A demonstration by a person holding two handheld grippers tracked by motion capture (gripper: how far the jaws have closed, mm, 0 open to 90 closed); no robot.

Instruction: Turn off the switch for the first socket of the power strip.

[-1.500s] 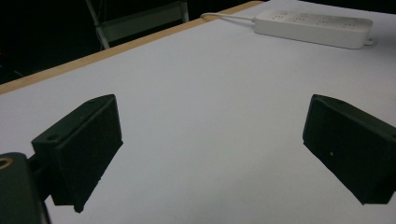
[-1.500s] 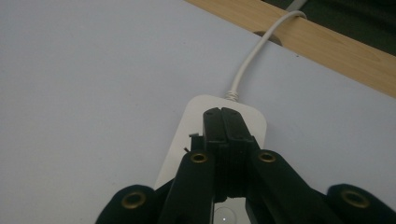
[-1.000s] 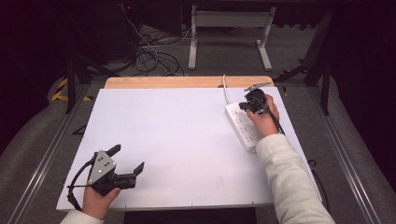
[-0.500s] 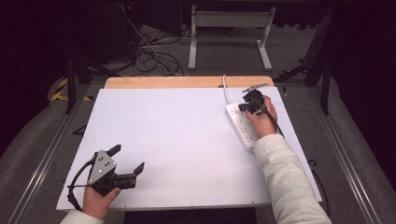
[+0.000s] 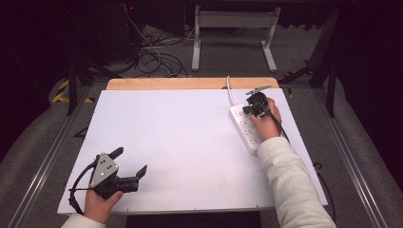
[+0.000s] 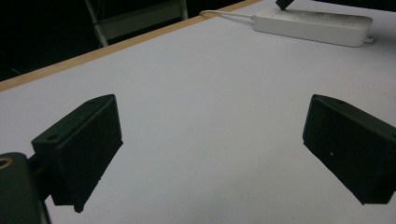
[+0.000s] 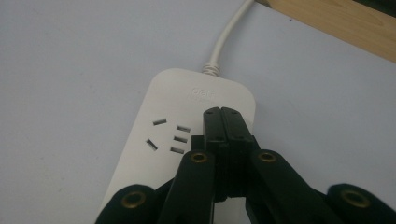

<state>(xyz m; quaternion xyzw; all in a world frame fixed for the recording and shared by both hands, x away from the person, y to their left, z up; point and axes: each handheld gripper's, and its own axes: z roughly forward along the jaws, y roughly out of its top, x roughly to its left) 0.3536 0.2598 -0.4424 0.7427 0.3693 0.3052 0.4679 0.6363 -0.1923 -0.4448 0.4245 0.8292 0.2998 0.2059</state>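
A white power strip lies at the right side of the white table top, its white cable running off the far edge. My right gripper hovers over the strip's far end, jaws pressed together with nothing between them. In the right gripper view the shut tips sit on or just above the power strip, beside a set of sockets; contact is unclear. My left gripper rests at the near left, open and empty. Its open jaws frame bare table in the left gripper view, with the power strip far off.
A wooden strip edges the table's far side. Beyond it are metal legs and tangled cables on the floor. Metal rails run along both sides of the table.
My right gripper has shifted slightly left and toward the person over the strip's far end. The left gripper has stayed put.
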